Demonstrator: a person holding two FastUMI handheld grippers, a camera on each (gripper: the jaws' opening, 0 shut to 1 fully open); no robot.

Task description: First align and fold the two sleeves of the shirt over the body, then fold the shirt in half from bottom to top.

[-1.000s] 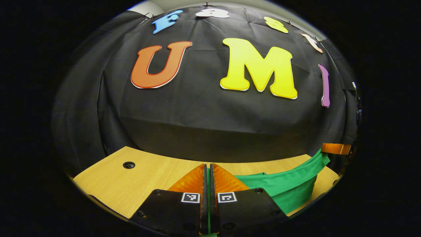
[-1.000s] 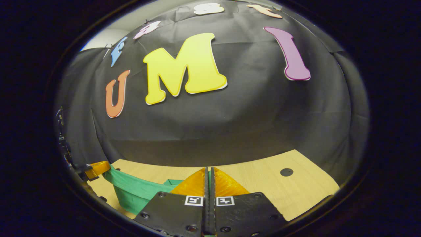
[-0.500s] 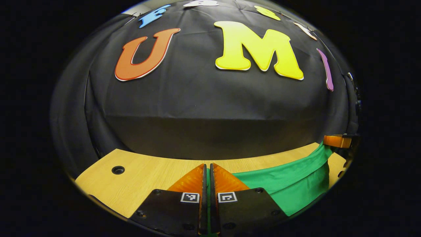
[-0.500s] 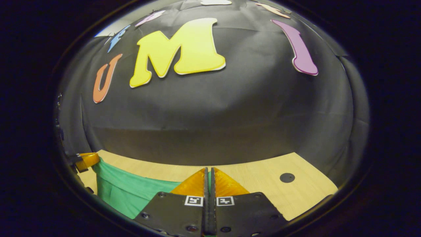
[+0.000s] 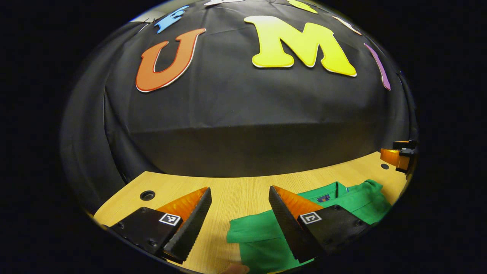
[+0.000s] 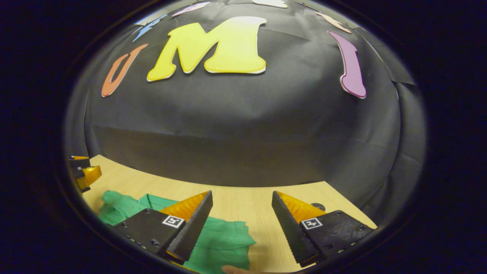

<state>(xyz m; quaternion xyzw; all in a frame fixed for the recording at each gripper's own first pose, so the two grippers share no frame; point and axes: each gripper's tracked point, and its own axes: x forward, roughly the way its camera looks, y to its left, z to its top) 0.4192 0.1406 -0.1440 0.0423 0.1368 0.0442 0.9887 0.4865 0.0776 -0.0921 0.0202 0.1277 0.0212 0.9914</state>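
Observation:
The green shirt (image 5: 262,238) lies folded on the wooden table (image 5: 236,190), its collar with a small label toward the far side. My left gripper (image 5: 239,219) is open just above the shirt's left edge, nothing between its fingers. In the right gripper view the shirt (image 6: 224,241) lies below, and my right gripper (image 6: 241,224) is open over its right edge, holding nothing. The right gripper's fingers (image 5: 395,156) show at the far right of the left gripper view. The left gripper's fingers (image 6: 85,175) show at the far left of the right gripper view.
The booth's black cloth wall rises right behind the table's far edge. A round hole (image 5: 147,195) sits in the tabletop at the left, and another hole (image 6: 317,206) at the right. Bare wood lies between the shirt and the wall.
Both grippers held the shirt's edge lifted and moved it toward the wall. Now both have opened and let go, and the shirt lies folded flat on the table.

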